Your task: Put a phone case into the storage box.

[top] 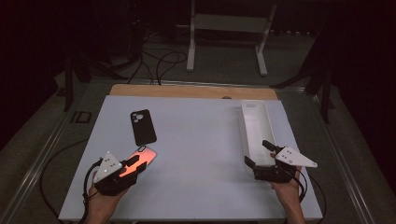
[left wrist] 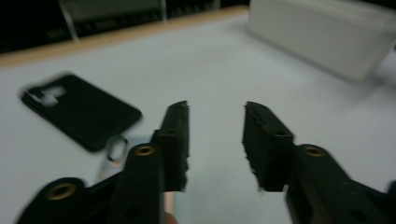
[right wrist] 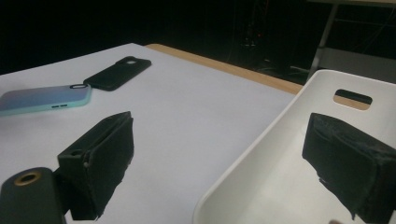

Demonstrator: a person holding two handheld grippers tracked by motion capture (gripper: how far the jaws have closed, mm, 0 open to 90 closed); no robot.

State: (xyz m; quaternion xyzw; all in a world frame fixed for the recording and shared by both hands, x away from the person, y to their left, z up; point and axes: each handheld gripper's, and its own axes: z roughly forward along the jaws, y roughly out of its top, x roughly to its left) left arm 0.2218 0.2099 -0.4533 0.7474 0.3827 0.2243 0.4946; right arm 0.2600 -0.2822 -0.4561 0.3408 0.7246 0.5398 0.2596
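A black phone case (top: 142, 127) (left wrist: 79, 112) (right wrist: 116, 72) lies flat on the left half of the white table top (top: 196, 154). Just nearer lies a phone (top: 145, 152) (right wrist: 44, 98) with a shiny back that looks orange from above and pale blue from the side. My left gripper (top: 138, 165) (left wrist: 215, 140) hovers over the phone's near end, open, with nothing between its jaws; the phone's camera corner (left wrist: 114, 149) peeks out under the left jaw. My right gripper (top: 258, 153) (right wrist: 219, 135) is open, its jaws astride the near left wall of the white bin (top: 268, 122) (right wrist: 261, 144) (left wrist: 322, 32).
The bin is long, looks empty and stands at the right, with a handle slot (right wrist: 352, 96) in its far end. A wooden strip (top: 191, 91) edges the table's far side. Beyond it, a white stand (top: 229, 28) and cables (top: 159, 60) are on the floor.
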